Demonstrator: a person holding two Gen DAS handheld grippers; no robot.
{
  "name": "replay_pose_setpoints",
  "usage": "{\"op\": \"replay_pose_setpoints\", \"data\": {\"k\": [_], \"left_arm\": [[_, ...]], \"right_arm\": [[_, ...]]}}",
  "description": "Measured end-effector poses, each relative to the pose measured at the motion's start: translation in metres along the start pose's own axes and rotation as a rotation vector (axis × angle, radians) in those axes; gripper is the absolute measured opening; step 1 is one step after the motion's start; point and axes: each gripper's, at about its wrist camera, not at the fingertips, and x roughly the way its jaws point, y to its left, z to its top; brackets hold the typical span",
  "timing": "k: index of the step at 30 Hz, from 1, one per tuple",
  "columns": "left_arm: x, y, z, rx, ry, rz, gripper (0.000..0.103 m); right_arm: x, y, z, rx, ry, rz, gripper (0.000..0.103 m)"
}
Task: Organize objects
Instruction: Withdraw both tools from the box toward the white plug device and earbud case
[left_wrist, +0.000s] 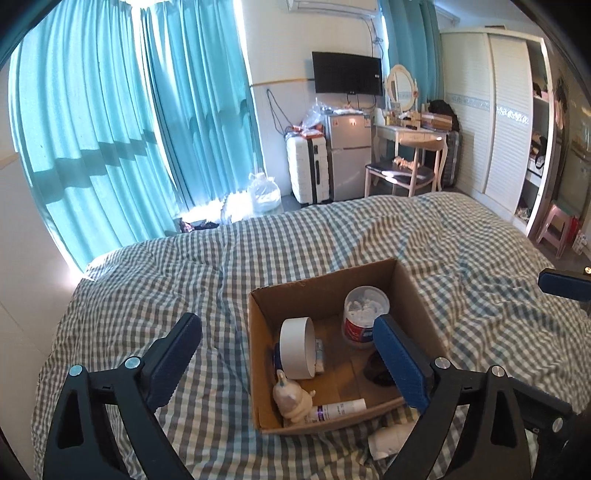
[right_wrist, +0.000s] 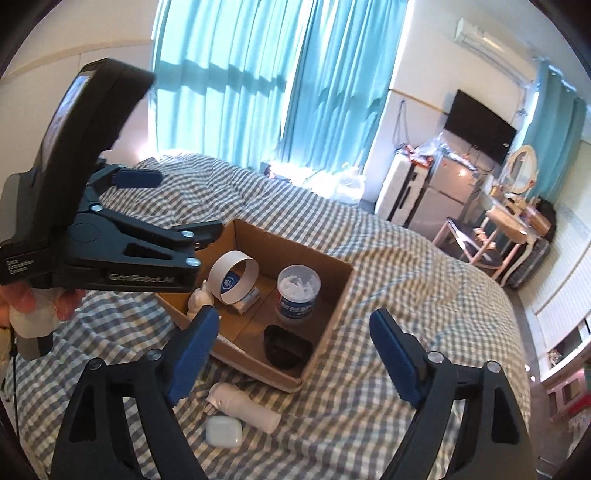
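Both our hand-held grippers (left_wrist: 288, 354) (right_wrist: 295, 354) are spread, holding nothing. The white case (right_wrist: 223, 431) may sink into the soft bed (right_wrist: 351, 387) when we pinch it.

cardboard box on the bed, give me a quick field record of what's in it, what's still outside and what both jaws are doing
surface: checked bedspread
container: cardboard box, open top
inside box: white tape roll, white-lidded tub, dark object, figurine, tube
outside box: white cylindrical device, small white case, both on the bedspread by the near wall
left gripper: jaws open, empty, above the box
right gripper: jaws open, empty
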Motion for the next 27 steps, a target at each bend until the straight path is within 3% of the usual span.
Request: {"op": "replay_pose_setpoints", "data": {"k": [10,16,21,27], "left_arm": [[-0.072,0.006,-0.038,-0.06,-0.083,-0.012,0.099],[-0.095,0.01,-0.075,-0.083,-0.102,-0.006,0.1],[-0.096,0.013,-0.106,-0.133,-0.082,-0.005,0.1],[-0.07,0.017,-0.143,-0.167,0.002,0.023,0.1]], "right_arm": [[-0.061,0.017,-0.023,0.05,-0.071,-0.123,0.097],[-0.072,0.027,-0.046,0.11,-0.064,-0.107,0.098],[-0.065,0.037,-0.07,0.145,-0.053,-0.11,0.098],[-0.04,0.043,-0.108,0.172,0.003,-0.097,0.098]]}}
